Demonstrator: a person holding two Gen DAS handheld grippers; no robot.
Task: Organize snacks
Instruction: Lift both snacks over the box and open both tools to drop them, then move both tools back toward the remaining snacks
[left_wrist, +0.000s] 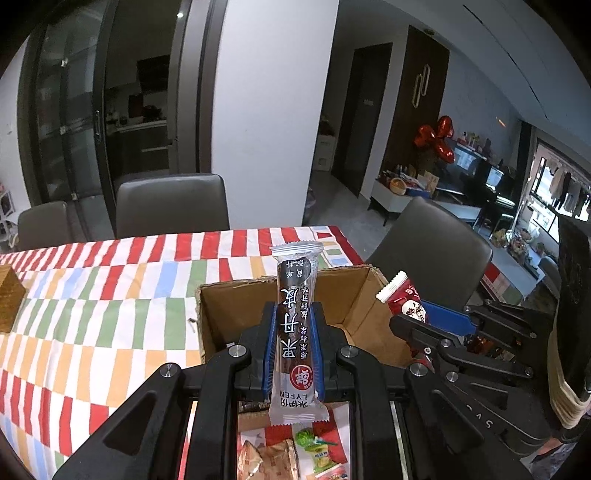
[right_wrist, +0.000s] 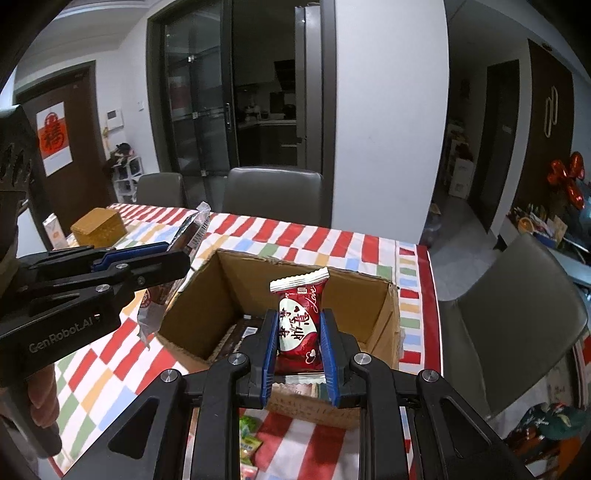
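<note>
Red, white and pastel checked tablecloth (left_wrist: 92, 295); brown cardboard box (right_wrist: 258, 284).

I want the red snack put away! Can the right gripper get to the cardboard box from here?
Probably yes. The right gripper, shut on the red snack, sits just before the open cardboard box, and nothing stands between them.

Each camera sits just behind its own gripper and looks forward and a bit down, very near. The left wrist view looks past the left gripper (left_wrist: 293, 321) at the cardboard box (left_wrist: 236, 314). The right wrist view looks past the right gripper (right_wrist: 299, 328) into it. Both share the box, the striped table (right_wrist: 354, 251) and the far chairs (left_wrist: 171, 205).
</note>
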